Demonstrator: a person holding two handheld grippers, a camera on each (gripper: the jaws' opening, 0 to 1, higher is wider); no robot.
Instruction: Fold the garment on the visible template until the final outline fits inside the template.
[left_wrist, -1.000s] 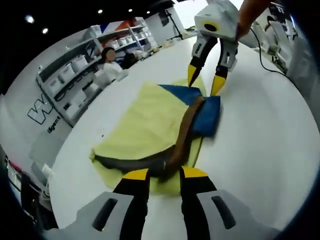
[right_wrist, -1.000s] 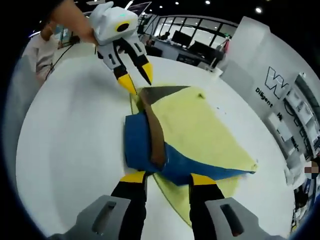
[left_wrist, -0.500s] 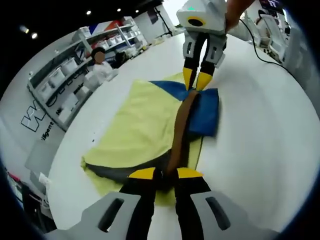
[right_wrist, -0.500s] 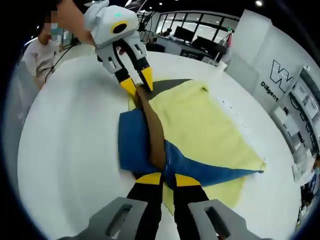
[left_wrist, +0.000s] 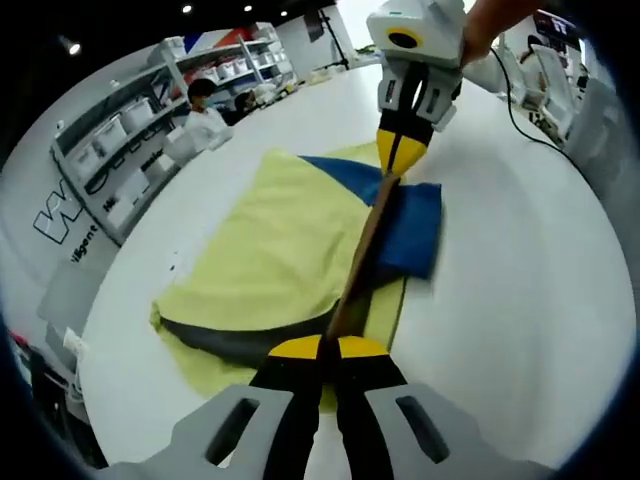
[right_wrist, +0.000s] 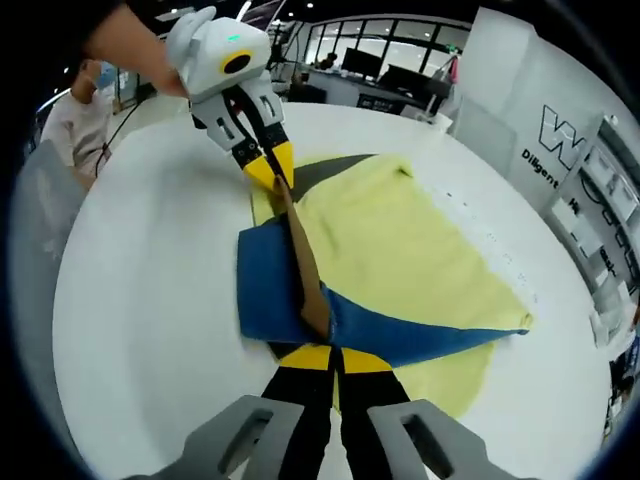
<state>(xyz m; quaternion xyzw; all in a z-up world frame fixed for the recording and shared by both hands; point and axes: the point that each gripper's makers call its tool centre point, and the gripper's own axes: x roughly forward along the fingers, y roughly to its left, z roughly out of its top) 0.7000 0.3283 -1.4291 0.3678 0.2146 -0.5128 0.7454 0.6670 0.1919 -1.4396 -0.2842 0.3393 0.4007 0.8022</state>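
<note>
L claw (left_wrist: 328, 347) and R claw (right_wrist: 322, 358): both were apart 1 s ago, now clamped on opposite ends of the brown band (left_wrist: 362, 250). Garment (left_wrist: 280, 250) lies on yellow template (right_wrist: 455, 375), white counter (left_wrist: 520, 260). Judgement: grasp made, fold lift next.

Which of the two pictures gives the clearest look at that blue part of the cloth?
The right gripper view: the blue part lies close and broad, running right to a point. In the left gripper view it sits farther off, smaller, beside the brown band.
</note>
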